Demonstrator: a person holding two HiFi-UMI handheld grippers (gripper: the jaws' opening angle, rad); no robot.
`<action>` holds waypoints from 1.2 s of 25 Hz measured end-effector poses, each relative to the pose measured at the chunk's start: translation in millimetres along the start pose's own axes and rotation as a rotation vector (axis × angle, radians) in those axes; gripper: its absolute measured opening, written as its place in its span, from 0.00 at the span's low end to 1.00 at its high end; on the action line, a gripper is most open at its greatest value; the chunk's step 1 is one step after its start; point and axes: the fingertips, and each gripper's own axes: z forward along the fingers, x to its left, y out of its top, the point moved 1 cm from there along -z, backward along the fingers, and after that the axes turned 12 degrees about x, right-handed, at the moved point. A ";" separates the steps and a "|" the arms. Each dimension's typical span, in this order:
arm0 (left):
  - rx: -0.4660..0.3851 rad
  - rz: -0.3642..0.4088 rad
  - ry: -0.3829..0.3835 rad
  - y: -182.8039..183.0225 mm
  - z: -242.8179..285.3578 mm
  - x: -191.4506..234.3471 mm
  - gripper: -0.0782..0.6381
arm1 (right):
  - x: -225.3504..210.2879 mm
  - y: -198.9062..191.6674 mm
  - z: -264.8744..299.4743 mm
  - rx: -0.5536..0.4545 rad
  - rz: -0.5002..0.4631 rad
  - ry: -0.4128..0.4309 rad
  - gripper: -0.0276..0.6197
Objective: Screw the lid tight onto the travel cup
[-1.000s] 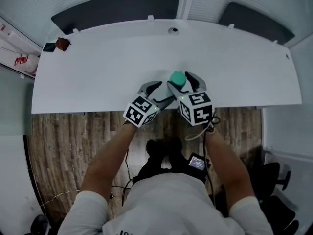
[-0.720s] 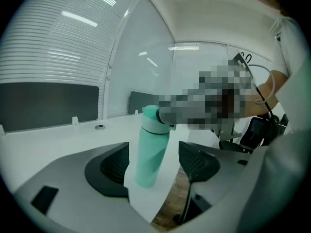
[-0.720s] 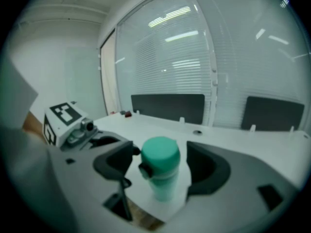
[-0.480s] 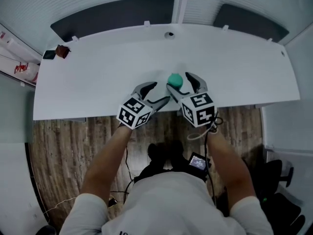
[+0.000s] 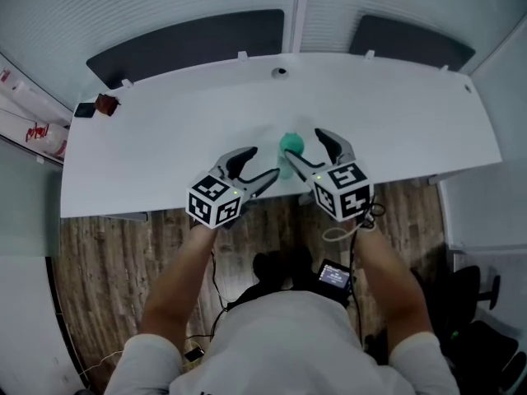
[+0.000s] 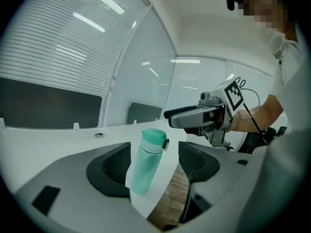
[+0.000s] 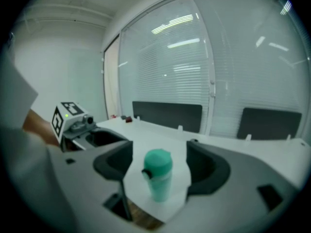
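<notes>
A mint-green travel cup (image 5: 291, 146) with its lid on stands upright on the white table (image 5: 165, 122), near the front edge. It shows as the cup (image 6: 146, 160) in the left gripper view and the cup (image 7: 158, 174) in the right gripper view. My left gripper (image 5: 254, 169) is open, a little left of the cup and apart from it. My right gripper (image 5: 311, 149) is open wide just right of the cup, with clear gaps on both sides of it. Neither gripper touches the cup.
A small dark red object (image 5: 104, 103) and a black item (image 5: 83, 109) lie at the table's far left corner. A cable hole (image 5: 279, 72) sits at the back middle. Two dark chair backs (image 5: 189, 39) stand behind the table. Wooden floor (image 5: 107, 253) lies below the front edge.
Both grippers have drawn back from the cup toward the table's front edge, the left one moving left. The right gripper's jaws, close around the lid a second ago, now stand clear of it.
</notes>
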 end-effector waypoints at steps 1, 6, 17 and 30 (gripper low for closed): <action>-0.012 -0.006 -0.006 2.3 -3.3 -2.2 0.57 | -0.4 -0.1 -3.0 -0.002 0.004 -0.002 0.56; -0.054 -0.022 -0.036 13.8 -19.9 -11.9 0.57 | -4.0 1.6 -16.8 -0.023 0.034 -0.022 0.56; -0.197 -0.041 -0.073 37.0 -68.2 -30.5 0.32 | 3.4 -1.4 -46.7 -0.092 0.181 -0.002 0.41; -0.203 -0.051 -0.063 31.7 -85.3 -53.7 0.18 | 11.0 -18.0 -73.4 -0.100 0.160 -0.067 0.15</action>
